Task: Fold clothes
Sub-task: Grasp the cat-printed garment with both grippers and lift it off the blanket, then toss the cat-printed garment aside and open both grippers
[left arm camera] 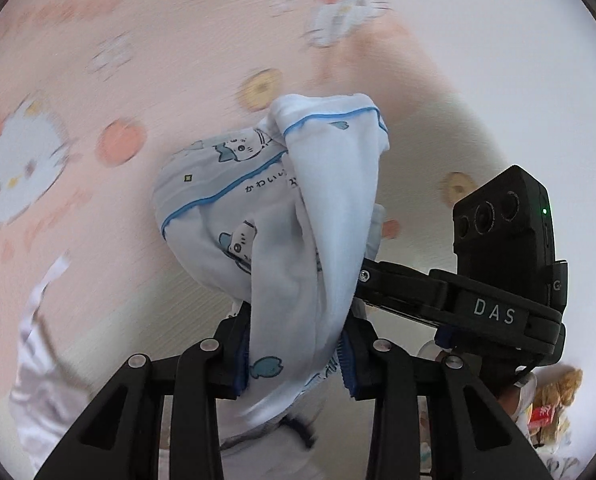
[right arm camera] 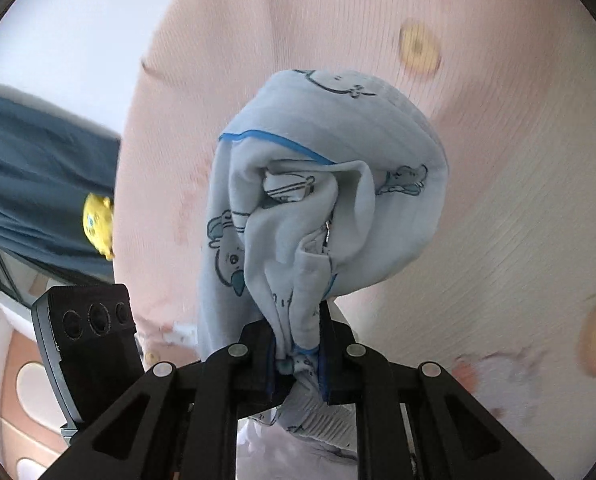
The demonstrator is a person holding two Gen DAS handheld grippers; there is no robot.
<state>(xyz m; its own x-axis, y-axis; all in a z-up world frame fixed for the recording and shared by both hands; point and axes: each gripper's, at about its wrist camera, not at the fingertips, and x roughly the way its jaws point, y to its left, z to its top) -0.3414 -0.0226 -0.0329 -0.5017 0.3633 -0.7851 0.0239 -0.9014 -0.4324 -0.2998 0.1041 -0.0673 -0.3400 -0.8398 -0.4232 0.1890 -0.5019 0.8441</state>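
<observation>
Both of my grippers have hold of the same piece of clothing, a small white garment (left arm camera: 298,216) with blue piping and printed cartoon animals and fish. On the left wrist camera, my left gripper (left arm camera: 294,356) has its blue-padded jaws pressed onto a thick bunch of the fabric, so they stand a little apart with the cloth packed between them. The garment hangs in a twisted roll away from the jaws, clear of the pink bedsheet (left arm camera: 146,60) behind it, which is printed with white cartoon cats, oranges and yellow rings and is blurred in this view. My right gripper (left arm camera: 378,276) reaches in from the right side of that view, its fingers meeting the garment's edge; the black camera block on it faces me.

On the right wrist camera, my right gripper (right arm camera: 298,364) is pinched nearly closed on a thin gathered corner of the garment (right arm camera: 322,184), right at the blue-trimmed hem. The rest of the cloth balloons out crumpled beyond the fingers, held off the pink sheet (right arm camera: 498,240). At the left I see dark blue fabric (right arm camera: 38,184) with a yellow cartoon print (right arm camera: 97,226), and the left gripper's camera block (right arm camera: 94,320) low beside my fingers.
</observation>
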